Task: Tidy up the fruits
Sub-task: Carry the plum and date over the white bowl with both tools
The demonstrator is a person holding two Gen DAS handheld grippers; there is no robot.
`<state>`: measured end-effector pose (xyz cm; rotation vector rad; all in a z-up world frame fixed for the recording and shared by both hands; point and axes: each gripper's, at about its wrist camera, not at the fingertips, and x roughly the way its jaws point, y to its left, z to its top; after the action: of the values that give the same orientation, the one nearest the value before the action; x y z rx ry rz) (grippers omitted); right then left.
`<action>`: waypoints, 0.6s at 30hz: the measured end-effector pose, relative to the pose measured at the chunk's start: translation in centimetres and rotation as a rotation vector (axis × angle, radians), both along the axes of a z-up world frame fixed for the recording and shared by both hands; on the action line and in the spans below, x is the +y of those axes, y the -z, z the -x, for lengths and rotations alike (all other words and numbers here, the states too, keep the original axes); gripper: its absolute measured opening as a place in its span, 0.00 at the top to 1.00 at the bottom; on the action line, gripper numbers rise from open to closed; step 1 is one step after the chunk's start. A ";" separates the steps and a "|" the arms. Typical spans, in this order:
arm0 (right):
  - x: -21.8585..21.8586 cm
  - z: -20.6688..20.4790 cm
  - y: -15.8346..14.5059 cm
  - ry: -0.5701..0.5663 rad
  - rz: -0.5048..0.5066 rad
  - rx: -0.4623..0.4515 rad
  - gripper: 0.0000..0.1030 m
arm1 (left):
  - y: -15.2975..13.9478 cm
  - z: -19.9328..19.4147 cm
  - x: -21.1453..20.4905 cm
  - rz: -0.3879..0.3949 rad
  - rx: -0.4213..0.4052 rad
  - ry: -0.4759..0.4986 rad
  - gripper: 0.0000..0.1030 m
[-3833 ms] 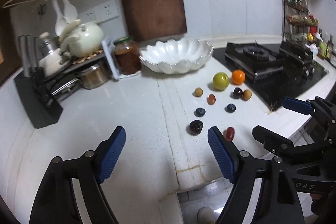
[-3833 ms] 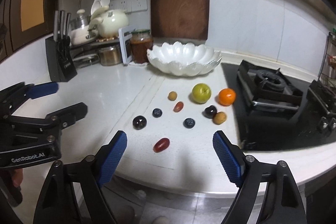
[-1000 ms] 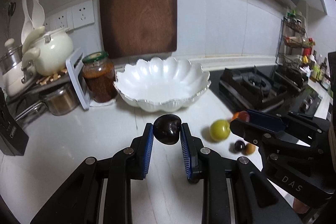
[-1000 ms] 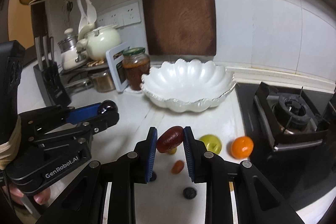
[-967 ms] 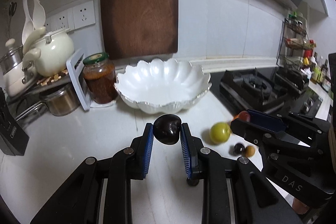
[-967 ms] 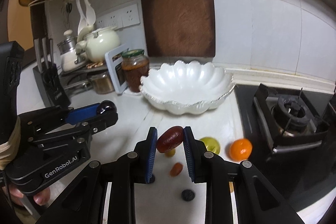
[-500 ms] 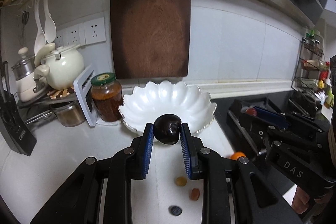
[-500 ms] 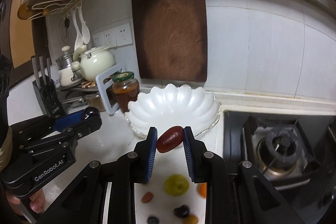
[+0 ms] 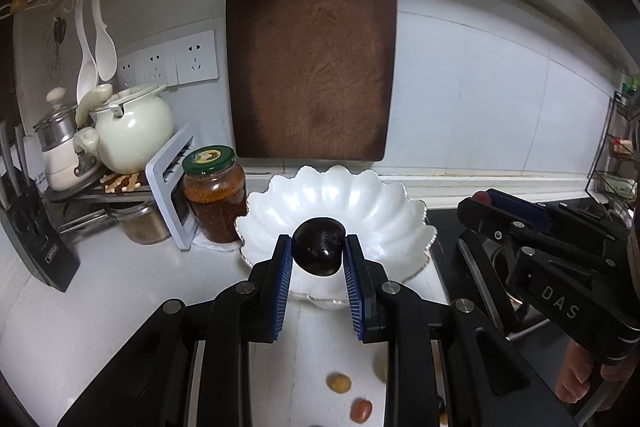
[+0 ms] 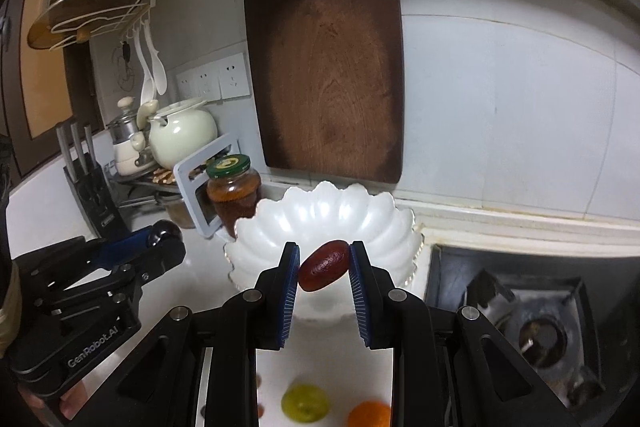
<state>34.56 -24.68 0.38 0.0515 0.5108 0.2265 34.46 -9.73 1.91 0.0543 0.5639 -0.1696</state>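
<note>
My left gripper is shut on a dark plum and holds it above the near rim of the white scalloped bowl. My right gripper is shut on a red oval fruit and holds it over the same bowl, near its front edge. The left gripper with its plum also shows at the left of the right wrist view. A green apple, an orange and small fruits lie on the counter below the grippers.
A brown jar and a white rack stand left of the bowl. A kettle and knife block are further left. A wooden cutting board hangs behind. The gas stove is to the right.
Both grippers have lifted and moved forward with their fruits, from above the loose fruits to over the bowl's near rim. The loose fruits have dropped to the bottom of both views.
</note>
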 end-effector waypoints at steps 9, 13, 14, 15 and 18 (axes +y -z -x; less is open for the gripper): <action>1.2 -5.5 -0.3 -0.011 0.013 0.072 0.74 | -0.8 -6.0 0.6 0.007 0.052 0.002 0.74; 1.6 -8.0 0.0 -0.007 0.027 0.108 0.74 | -0.1 -8.9 0.8 0.038 0.118 0.023 0.74; 1.7 -8.5 0.1 -0.013 0.027 0.119 0.74 | 0.2 -9.8 0.8 0.035 0.133 0.020 0.74; 1.9 -9.3 0.2 -0.016 0.031 0.135 0.74 | 0.4 -10.3 0.7 0.029 0.140 0.017 0.74; 2.2 -11.2 0.9 -0.015 0.048 0.173 0.74 | 1.3 -12.4 0.5 0.024 0.178 0.015 0.74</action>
<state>45.79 -22.46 -0.54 0.0201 0.6887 0.2254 46.89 -9.20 0.57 0.0206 0.7392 -0.1974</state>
